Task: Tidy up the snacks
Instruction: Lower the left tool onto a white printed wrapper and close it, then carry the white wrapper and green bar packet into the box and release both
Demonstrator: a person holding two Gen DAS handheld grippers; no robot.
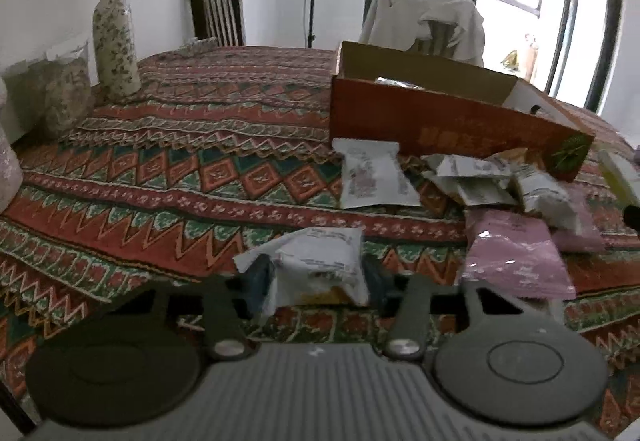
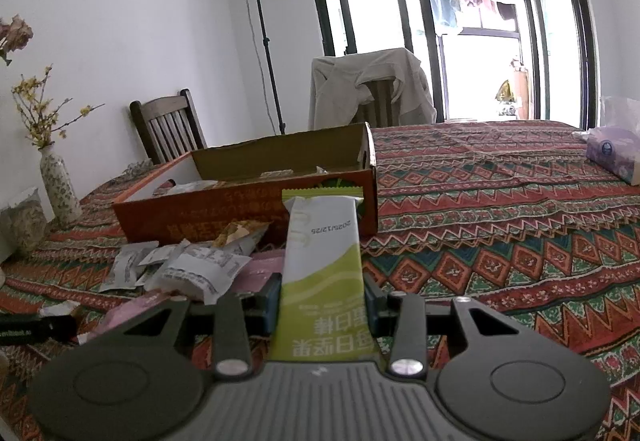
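My left gripper [image 1: 318,283] is shut on a crumpled white snack packet [image 1: 320,265], held low over the patterned tablecloth. My right gripper [image 2: 322,301] is shut on a long green-and-white snack bar [image 2: 320,261] that sticks up in front of the open orange cardboard box [image 2: 224,217]. The same box [image 1: 440,121] stands ahead and right in the left wrist view, with some packets inside. A heap of loose snack packets, white [image 1: 372,173] and pink [image 1: 516,257], lies in front of the box; it also shows in the right wrist view [image 2: 192,269].
A floral vase [image 1: 114,41] with yellow twigs and a clear bag [image 1: 64,89] stand at the table's left side. Two chairs [image 1: 218,11], one draped with a jacket [image 1: 424,21], stand behind the table. A purple tissue pack [image 2: 612,153] lies far right.
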